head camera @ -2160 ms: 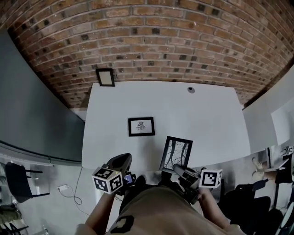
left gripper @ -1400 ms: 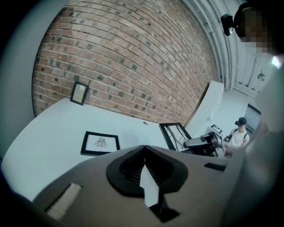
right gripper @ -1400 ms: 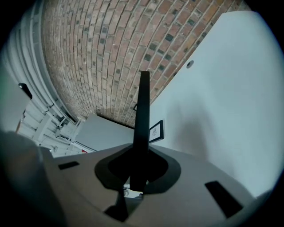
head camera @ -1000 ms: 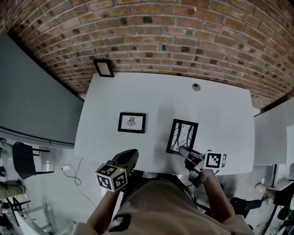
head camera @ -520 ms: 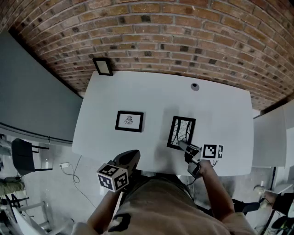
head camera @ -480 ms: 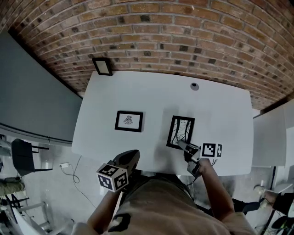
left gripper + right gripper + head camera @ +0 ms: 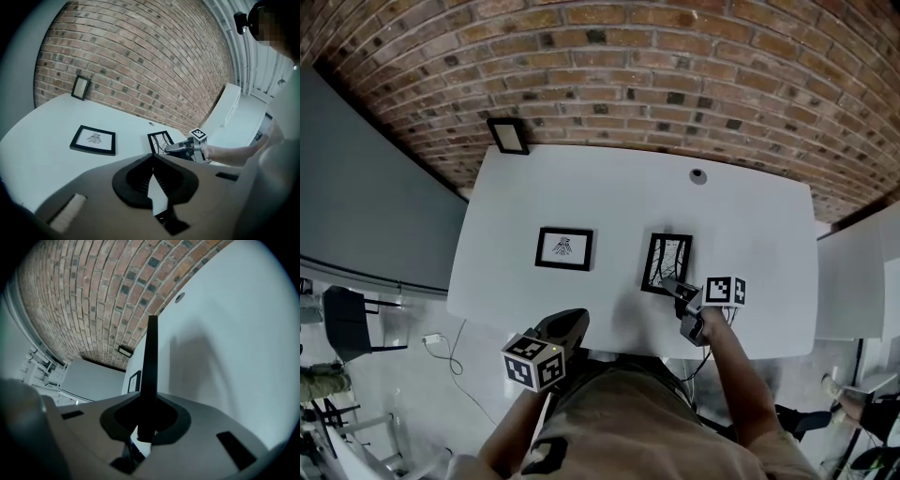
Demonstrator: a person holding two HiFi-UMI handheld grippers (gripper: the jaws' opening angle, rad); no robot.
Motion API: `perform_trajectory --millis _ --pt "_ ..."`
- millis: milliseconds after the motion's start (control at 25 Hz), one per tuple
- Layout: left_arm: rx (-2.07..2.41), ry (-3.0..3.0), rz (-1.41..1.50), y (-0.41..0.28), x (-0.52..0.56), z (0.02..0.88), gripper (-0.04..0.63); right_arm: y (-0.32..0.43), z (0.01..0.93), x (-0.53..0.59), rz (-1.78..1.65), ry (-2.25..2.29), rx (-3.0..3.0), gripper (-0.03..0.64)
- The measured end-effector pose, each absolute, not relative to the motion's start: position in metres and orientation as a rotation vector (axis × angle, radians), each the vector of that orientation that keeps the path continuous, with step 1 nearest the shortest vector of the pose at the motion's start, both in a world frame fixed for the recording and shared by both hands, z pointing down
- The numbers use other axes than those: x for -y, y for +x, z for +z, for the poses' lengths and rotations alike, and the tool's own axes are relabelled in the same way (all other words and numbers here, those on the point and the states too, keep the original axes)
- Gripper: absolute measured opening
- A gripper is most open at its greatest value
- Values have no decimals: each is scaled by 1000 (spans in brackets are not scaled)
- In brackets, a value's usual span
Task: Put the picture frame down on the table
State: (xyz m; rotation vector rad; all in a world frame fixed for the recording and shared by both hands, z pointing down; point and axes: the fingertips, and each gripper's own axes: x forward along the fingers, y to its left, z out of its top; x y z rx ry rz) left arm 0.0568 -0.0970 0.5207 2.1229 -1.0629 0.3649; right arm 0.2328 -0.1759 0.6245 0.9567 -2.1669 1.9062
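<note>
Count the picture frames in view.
3. A small frame stands against the brick wall at the table's far left corner; a flat frame lies left of centre; the held frame is in the right gripper, right of centre. None looks hidden.

The left gripper's (image 7: 152, 158) jaws are pressed together with nothing between them. Just beyond their tips, the right gripper (image 7: 167, 149) grips the picture frame (image 7: 158, 139), which seems to be tilted low over the white surface (image 7: 42, 126). Ahead and left of the jaws a second frame (image 7: 93, 139) lies flat. A small frame (image 7: 80, 87) leans on the brick wall (image 7: 140, 61).
</note>
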Motion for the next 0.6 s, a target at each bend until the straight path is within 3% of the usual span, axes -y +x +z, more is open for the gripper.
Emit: perform_trajectory --millis 600 --pt "1053 2095 355 29 103 530 5 227 648 189 1846 982 2079 29"
